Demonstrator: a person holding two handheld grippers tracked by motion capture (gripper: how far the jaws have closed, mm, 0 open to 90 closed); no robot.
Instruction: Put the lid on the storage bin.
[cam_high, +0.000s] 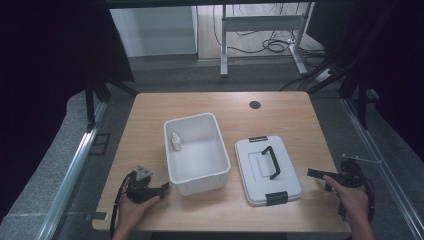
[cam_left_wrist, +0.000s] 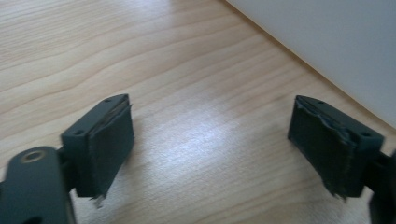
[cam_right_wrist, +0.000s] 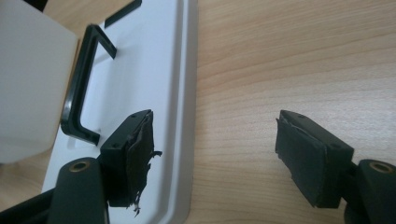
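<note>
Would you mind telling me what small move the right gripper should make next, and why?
Probably slide the right gripper, jaws open and empty, left toward the lid and its black handle. The lid lies flat on the table beside the open white box, which already holds a small bottle, so closing looks likely.

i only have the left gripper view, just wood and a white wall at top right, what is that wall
Observer: it's the side of an open white bin, seen in the high view; the left gripper sits at its near left corner.
Operator: anything in it
Observer: a small white bottle stands by its left wall.
Operator: where's the lid
Observer: the lid lies flat on the table, right of the bin, black handle up.
Operator: and the other gripper
Observer: the right gripper is open, just off the lid's right edge.
</note>
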